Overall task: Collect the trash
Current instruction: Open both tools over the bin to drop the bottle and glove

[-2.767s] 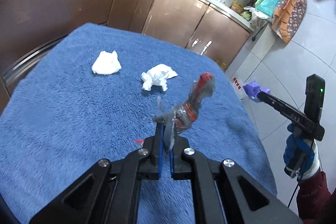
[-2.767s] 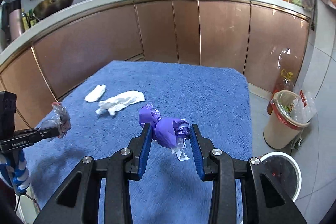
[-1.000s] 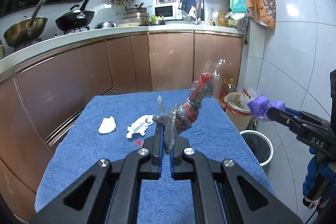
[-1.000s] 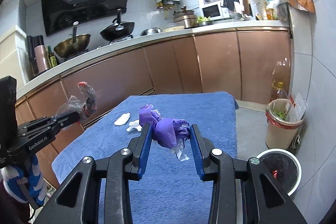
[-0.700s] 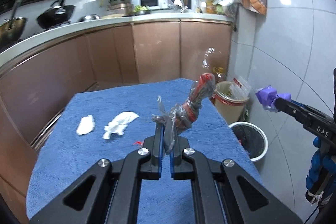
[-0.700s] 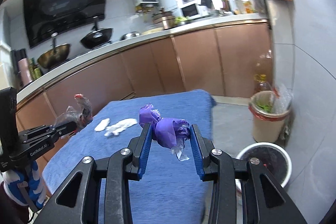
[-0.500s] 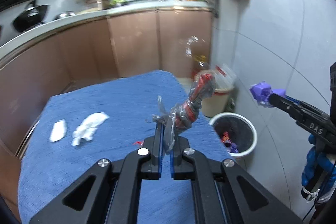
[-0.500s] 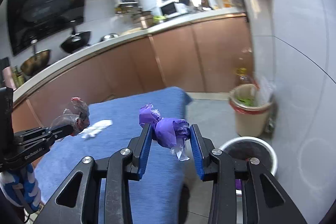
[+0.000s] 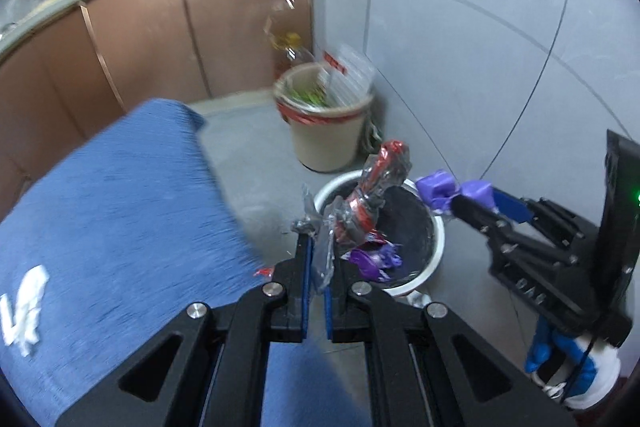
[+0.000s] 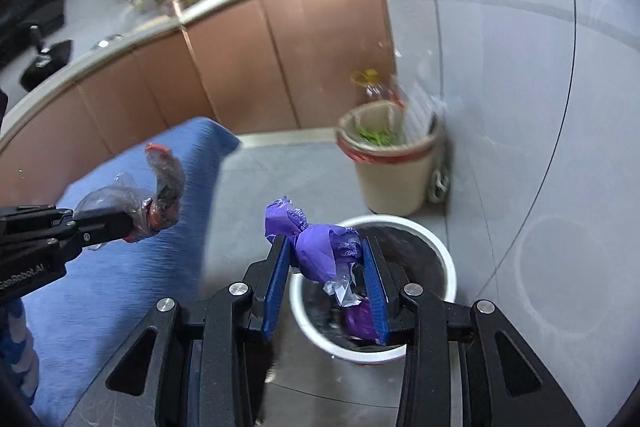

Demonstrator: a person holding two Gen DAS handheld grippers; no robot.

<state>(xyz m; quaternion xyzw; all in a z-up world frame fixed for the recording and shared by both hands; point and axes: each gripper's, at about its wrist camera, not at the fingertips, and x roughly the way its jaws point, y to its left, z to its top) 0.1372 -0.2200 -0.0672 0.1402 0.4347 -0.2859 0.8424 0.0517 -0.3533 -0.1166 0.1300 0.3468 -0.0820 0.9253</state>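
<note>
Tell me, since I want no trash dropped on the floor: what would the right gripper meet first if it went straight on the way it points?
Probably the white bin: the right gripper, shut on the purple wrapper, points into its dark opening, though depth is unclear.

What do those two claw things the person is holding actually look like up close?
Both claws, left and right, are matte black angular frames with silver bolts and two straight fingers lined with blue pads. White lettering marks their sides. One carries a black box with a green light. The hand wears a blue-and-white glove.
</note>
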